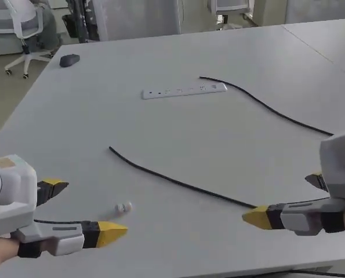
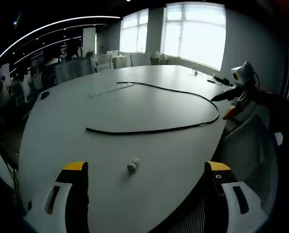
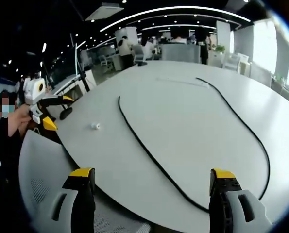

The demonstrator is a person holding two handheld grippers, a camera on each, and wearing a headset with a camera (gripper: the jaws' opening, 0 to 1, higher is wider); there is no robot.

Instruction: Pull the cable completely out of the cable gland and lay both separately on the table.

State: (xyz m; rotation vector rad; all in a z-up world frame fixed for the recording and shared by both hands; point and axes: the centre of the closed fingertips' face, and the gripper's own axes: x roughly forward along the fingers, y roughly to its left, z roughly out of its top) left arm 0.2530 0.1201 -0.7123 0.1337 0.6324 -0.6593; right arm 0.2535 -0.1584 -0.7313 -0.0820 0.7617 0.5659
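A long black cable [image 1: 184, 185] lies loose on the white table [image 1: 160, 127], with its free end toward the left. The small white cable gland [image 1: 123, 207] sits apart from it near the front edge. My left gripper [image 1: 85, 208] hovers open just left of the gland, nothing between its jaws. In the left gripper view the gland [image 2: 132, 165] lies a little ahead between the jaws, with the cable [image 2: 149, 130] beyond it. My right gripper [image 1: 282, 200] is open and empty by the cable's near stretch. The right gripper view shows the cable [image 3: 143, 148] and the gland [image 3: 96, 126].
A white power strip [image 1: 184, 91] lies mid-table, and the cable's far stretch [image 1: 276, 111] curves past it to the right edge. A dark mouse [image 1: 69, 59] sits at the far left. Office chairs [image 1: 21, 29] stand behind the table.
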